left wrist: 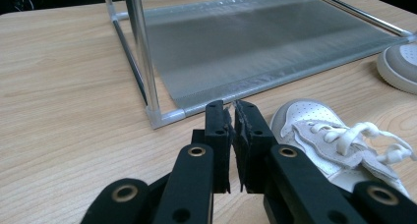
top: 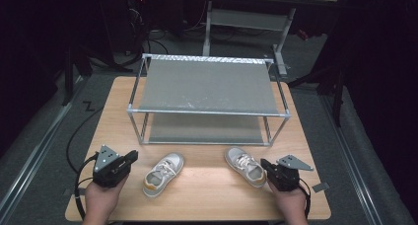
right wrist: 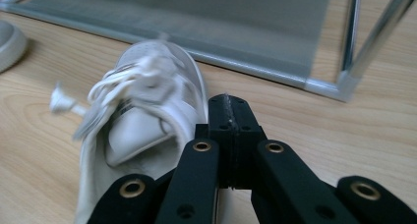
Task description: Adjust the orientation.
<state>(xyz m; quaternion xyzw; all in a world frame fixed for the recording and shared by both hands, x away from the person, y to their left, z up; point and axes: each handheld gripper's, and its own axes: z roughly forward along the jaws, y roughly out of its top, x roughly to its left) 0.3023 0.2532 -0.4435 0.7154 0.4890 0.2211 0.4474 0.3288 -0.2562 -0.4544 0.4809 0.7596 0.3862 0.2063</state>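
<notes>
Two white and grey sneakers lie on the wooden table (top: 207, 200) in front of a two-tier metal shoe rack (top: 207, 111). The left sneaker (top: 162, 173) (left wrist: 334, 145) lies just right of my left gripper (top: 132, 157) (left wrist: 232, 108), whose jaws stand a thin gap apart with nothing between them. Close beside the right sneaker (top: 245, 166) (right wrist: 142, 111) is my right gripper (top: 264, 164) (right wrist: 230, 103), shut and empty, its tip at the shoe's side. The right sneaker's toe (left wrist: 398, 67) shows at the far right of the left gripper view.
The rack's lower grey shelf (left wrist: 255, 42) (right wrist: 246, 17) sits on the table just behind the shoes, with thin metal corner posts (left wrist: 147, 62). Bare wood lies left of the rack and along the front edge. Cables trail from the left gripper over the table's edge.
</notes>
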